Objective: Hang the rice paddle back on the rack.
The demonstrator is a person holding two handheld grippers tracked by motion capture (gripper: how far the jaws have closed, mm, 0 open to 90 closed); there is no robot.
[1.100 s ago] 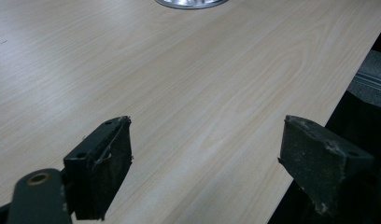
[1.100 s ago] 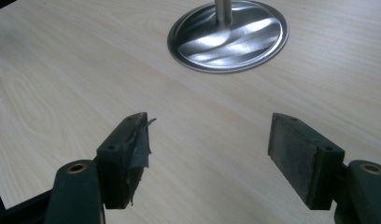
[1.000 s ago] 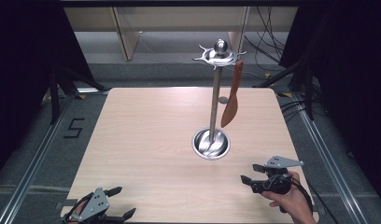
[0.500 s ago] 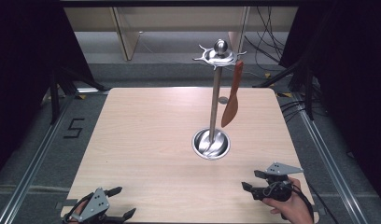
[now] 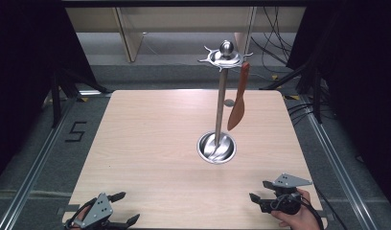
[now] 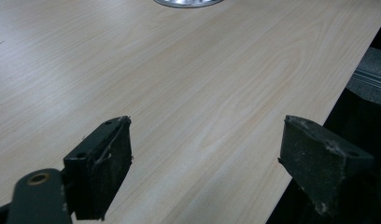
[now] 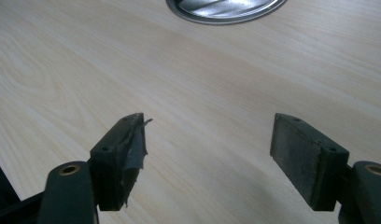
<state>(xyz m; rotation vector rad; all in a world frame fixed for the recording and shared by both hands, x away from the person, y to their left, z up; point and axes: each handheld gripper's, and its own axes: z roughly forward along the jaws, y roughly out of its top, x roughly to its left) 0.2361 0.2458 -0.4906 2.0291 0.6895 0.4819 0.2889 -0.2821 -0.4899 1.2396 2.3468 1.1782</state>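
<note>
A metal utensil stand (image 5: 221,100) rises from its round steel base (image 5: 216,147) in the middle of the wooden table (image 5: 150,139). A brown wooden spatula (image 5: 238,98) hangs from the stand's top ring. My left gripper (image 5: 125,209) rests open at the table's front left corner, its jaws wide apart over bare wood (image 6: 202,140). My right gripper (image 5: 259,190) is held by a hand at the front right, also open with nothing between its jaws (image 7: 207,140). The steel base (image 7: 226,9) shows at the top of the right gripper view.
The table's front and right edges lie close to both grippers. Dark floor, metal rails (image 5: 35,163) and cables (image 5: 275,43) surround the table. A number 5 (image 5: 76,131) is marked on the floor at the left.
The right gripper has drawn back toward the front edge of the table and lowered slightly. The left gripper has stayed in place.
</note>
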